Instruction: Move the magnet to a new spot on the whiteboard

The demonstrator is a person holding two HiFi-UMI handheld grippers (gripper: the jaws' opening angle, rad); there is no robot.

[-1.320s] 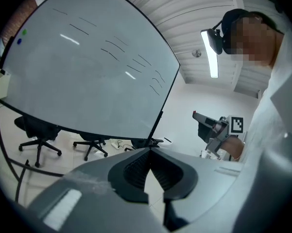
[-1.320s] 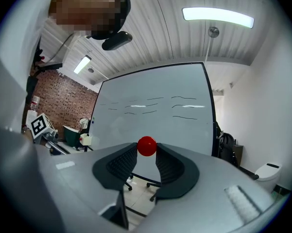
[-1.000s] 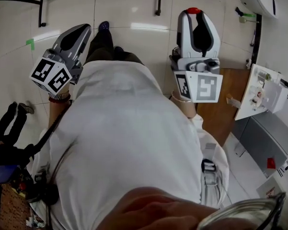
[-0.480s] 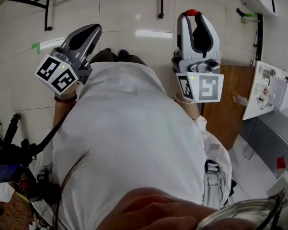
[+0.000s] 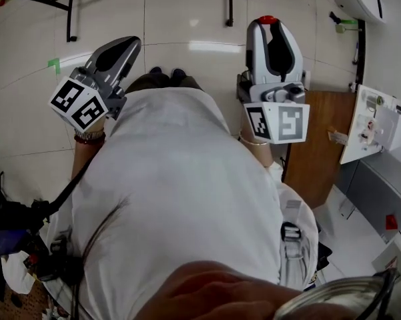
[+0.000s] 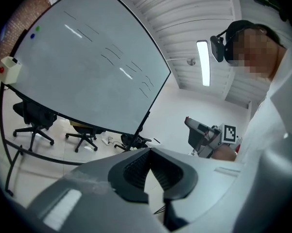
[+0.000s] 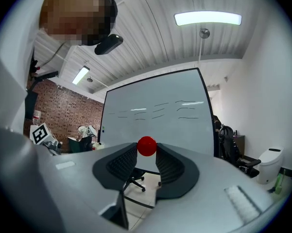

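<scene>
Magnet (image 7: 146, 146) in grip, clear of whiteboard (image 7: 158, 113).
Pinched at jaw tips of right gripper (image 7: 146, 150); left gripper (image 6: 149, 151) clenched on nothing; both held out in front.

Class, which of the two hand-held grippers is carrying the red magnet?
The right hand-held gripper: a round red magnet sits pinched between its jaw tips. The left hand-held gripper has its jaws closed together on nothing.

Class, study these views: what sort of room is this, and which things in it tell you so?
Probably an office or meeting room: a large freestanding whiteboard, black swivel chairs on a pale tiled floor, and strip ceiling lights.
</scene>
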